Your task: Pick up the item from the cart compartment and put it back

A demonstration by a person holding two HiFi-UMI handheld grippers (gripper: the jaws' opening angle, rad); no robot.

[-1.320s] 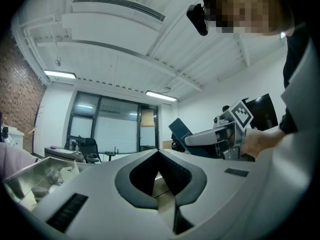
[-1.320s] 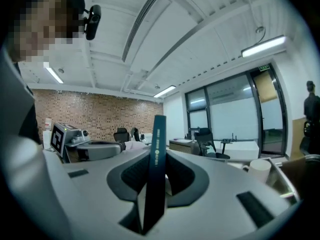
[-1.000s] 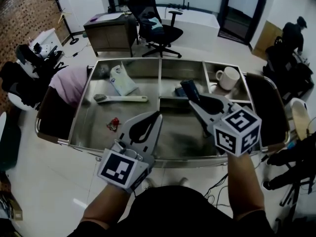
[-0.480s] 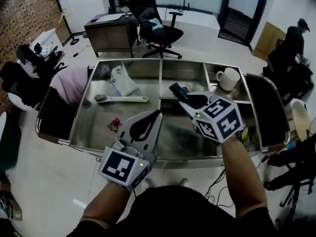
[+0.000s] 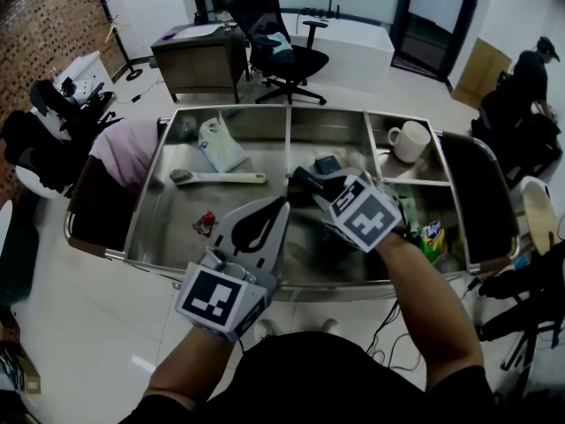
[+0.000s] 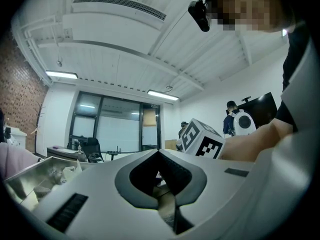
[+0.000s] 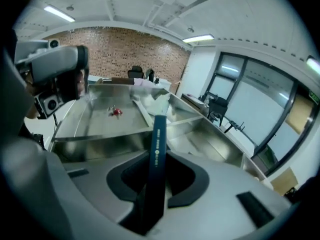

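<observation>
Head view, surface: a stainless-steel cart (image 5: 141, 210) split by partitions into compartments, standing on a pale glossy floor (image 5: 88, 325).
Landmark: one white ceramic mug (image 5: 407, 139), upright in the cart's far right compartment.
Room: a red-brown brick wall (image 5: 40, 20) far to the left of the mug. A brown wooden desk (image 5: 199, 60) and a black swivel office chair (image 5: 284, 51) stand beyond the mug and to its left.
People in the room: one person in dark clothes (image 5: 530, 60), right of the mug and well apart from it.
Left of the mug, in the big compartment: one white plastic pouch (image 5: 217, 144), one long pale flat tool (image 5: 216, 177) and one small red thing (image 5: 204, 223).
Nearer than the mug: a few colourful packets (image 5: 430, 235); their number is unclear.
Grippers: two.
Left gripper (image 6: 159, 151): jaws together with nothing between them, above the cart's near edge, well left of the mug.
Right gripper (image 7: 156, 156): jaws narrowly apart and clamped on a dark blue flat pack (image 7: 159, 131), which stands edge-on out of them.
Task's thing: the dark blue flat pack is over the cart's middle, left of the mug and nearer to the person. Whether it touches the cart is unclear.
</observation>
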